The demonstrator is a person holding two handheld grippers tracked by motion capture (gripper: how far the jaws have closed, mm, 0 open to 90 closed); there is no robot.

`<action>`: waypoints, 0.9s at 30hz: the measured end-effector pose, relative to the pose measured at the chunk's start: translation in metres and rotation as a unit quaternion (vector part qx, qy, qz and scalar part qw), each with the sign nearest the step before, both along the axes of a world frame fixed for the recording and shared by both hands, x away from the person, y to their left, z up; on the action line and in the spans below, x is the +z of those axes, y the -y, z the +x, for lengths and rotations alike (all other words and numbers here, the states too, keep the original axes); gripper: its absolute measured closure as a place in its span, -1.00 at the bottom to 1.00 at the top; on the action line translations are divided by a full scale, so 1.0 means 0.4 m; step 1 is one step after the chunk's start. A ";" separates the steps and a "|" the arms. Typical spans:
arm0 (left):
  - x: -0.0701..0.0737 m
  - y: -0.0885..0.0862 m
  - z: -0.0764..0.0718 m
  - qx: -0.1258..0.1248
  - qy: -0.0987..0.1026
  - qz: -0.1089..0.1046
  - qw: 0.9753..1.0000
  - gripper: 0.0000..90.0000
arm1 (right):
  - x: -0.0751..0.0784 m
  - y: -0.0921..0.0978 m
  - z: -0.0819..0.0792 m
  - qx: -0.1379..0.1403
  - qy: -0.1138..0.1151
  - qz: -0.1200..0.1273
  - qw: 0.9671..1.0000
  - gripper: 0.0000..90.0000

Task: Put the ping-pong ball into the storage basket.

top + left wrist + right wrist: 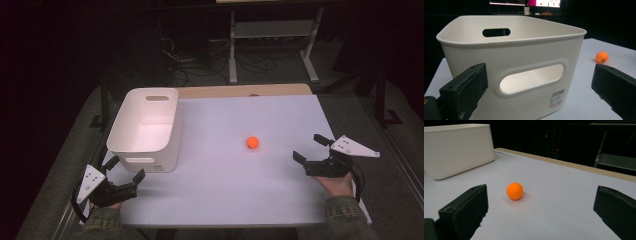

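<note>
A small orange ball (253, 142) rests on the white table (225, 190), right of centre. It also lies ahead of the right gripper's jaws as the ball (514, 191), and far right as the ball (602, 57). A white plastic bin (145, 127) with handle slots stands at the left, empty inside; its near wall (524, 75) is close in front of the left gripper. My left gripper (125, 168) stands open at the front left, just short of the bin. My right gripper (309, 147) is open at the right, apart from the ball and pointing toward it.
The table's far edge shows a wooden strip (245, 91). Beyond it, in the dark, stand a metal rack (272, 37) and cables on the floor. Bare tabletop spreads between the bin and the ball.
</note>
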State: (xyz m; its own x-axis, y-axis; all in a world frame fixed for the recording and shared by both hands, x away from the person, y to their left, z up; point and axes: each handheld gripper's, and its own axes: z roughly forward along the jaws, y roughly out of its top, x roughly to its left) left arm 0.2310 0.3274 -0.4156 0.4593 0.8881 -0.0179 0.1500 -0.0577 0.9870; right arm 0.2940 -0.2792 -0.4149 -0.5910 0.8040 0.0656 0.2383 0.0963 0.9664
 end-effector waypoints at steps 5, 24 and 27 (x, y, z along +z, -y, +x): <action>-0.002 -0.002 0.001 0.005 -0.004 -0.003 1.000 -1.00 | 0.004 -0.006 -0.001 0.004 0.002 -0.002 1.000 -1.00; -0.003 -0.003 -0.001 0.004 -0.005 -0.003 1.000 -1.00 | 0.024 -0.037 0.011 0.029 -0.035 -0.030 0.998 -1.00; -0.002 -0.003 -0.002 0.004 -0.004 -0.003 1.000 -1.00 | 0.030 -0.045 0.016 0.037 -0.038 -0.037 0.998 -1.00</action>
State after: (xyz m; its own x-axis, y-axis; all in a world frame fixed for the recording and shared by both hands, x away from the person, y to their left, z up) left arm 0.2303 0.3286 -0.4165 0.4520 0.8916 -0.0264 0.1580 -0.0509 0.9861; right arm 0.3005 -0.2613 -0.4027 -0.6444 0.7627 0.0550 0.3011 0.1869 0.9351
